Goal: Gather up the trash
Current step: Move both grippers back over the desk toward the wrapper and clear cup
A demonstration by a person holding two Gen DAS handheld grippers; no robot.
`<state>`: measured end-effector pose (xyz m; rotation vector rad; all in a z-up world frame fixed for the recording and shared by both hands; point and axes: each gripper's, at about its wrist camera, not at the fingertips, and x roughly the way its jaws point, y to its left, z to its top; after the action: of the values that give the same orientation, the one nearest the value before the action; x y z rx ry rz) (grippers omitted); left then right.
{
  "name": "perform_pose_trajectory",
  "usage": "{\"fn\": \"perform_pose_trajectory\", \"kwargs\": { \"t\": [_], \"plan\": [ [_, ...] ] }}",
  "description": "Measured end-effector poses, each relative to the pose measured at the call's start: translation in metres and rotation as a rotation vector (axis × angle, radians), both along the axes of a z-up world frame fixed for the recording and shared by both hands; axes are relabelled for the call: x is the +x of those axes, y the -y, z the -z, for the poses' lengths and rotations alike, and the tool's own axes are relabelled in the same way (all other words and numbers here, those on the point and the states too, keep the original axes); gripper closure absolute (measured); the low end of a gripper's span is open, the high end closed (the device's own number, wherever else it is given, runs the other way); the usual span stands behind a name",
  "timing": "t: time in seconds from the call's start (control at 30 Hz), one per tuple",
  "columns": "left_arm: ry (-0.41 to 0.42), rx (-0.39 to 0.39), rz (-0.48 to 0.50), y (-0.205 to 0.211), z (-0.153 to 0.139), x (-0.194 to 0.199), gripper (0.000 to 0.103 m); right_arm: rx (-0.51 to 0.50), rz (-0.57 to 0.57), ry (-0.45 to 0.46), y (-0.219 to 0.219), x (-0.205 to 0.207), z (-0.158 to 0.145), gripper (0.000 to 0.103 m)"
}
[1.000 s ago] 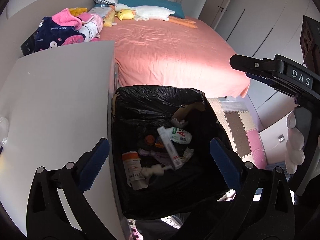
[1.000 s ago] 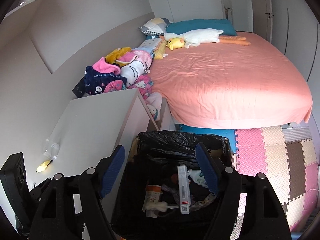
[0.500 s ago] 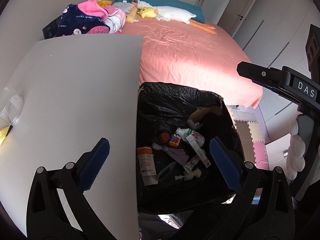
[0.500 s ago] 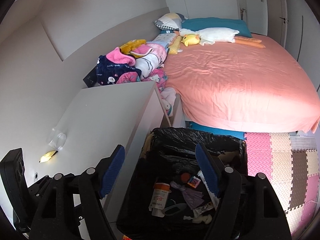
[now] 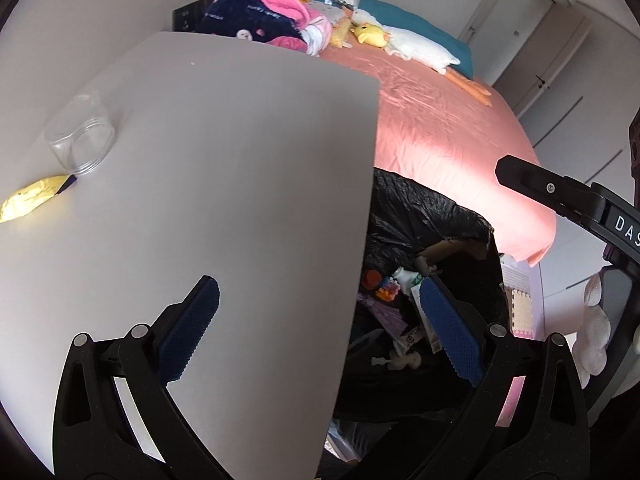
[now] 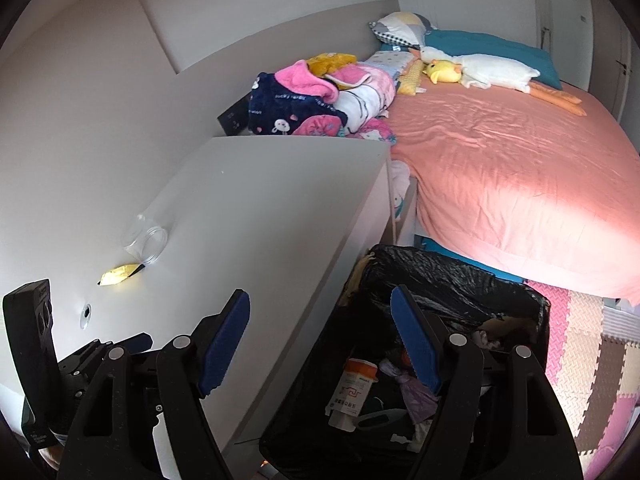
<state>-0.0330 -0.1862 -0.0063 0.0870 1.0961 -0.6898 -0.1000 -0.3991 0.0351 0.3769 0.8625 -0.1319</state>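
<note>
A clear plastic jar (image 5: pixel 80 140) (image 6: pixel 146 240) lies on its side on the white table (image 5: pixel 220 160) (image 6: pixel 272 208), near the wall. A crumpled yellow wrapper (image 5: pixel 32 198) (image 6: pixel 118 274) lies right next to its mouth. Beside the table stands a bin lined with a black bag (image 5: pixel 420 208) (image 6: pixel 440 276). It holds an orange-capped bottle (image 6: pixel 354 384), a purple wrapper (image 6: pixel 412 384) and other scraps. My left gripper (image 5: pixel 320 304) is open and empty, straddling the table edge and the bin. My right gripper (image 6: pixel 320 316) is open and empty, above the same edge.
A bed with a pink sheet (image 6: pixel 520 168) runs behind the bin, with a pile of clothes (image 6: pixel 320 100) and a plush duck (image 6: pixel 480 70) at its head. Coloured foam mats (image 6: pixel 580 360) cover the floor to the right. A wall borders the table on the left.
Both views have swung left, from over the bin toward the table, and rolled. The jar and wrapper have come further into view. Both grippers stay open and empty.
</note>
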Motion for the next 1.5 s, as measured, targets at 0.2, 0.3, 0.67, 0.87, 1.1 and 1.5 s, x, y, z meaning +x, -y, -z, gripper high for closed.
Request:
{"fn": "perform_pose_trajectory", "kwargs": {
  "t": [0.2, 0.3, 0.67, 0.87, 1.1, 1.5],
  "plan": [
    [-0.008, 0.014, -0.105, -0.035, 0.004, 0.008, 0.006, 0.000, -0.099, -0.011, -0.033, 0.025, 0.005, 0.029],
    [-0.008, 0.026, -0.162, -0.054, 0.005, 0.014, 0.006, 0.004, -0.144, -0.015, -0.050, 0.038, 0.007, 0.029],
    [-0.028, 0.031, -0.360, -0.118, 0.011, 0.042, 0.006, -0.004, -0.304, -0.018, -0.109, 0.085, 0.016, 0.023],
    [-0.055, 0.025, -0.448, -0.145, 0.016, 0.059, 0.006, -0.024, -0.365, -0.019, -0.136, 0.116, 0.022, 0.021],
    [-0.074, 0.035, -0.535, -0.174, 0.026, 0.079, 0.006, -0.043, -0.413, -0.009, -0.157, 0.143, 0.028, 0.019],
    [-0.163, -0.025, -0.762, -0.217, 0.046, 0.121, 0.006, -0.017, -0.530, 0.046, -0.194, 0.198, 0.037, 0.017]
  ]
}}
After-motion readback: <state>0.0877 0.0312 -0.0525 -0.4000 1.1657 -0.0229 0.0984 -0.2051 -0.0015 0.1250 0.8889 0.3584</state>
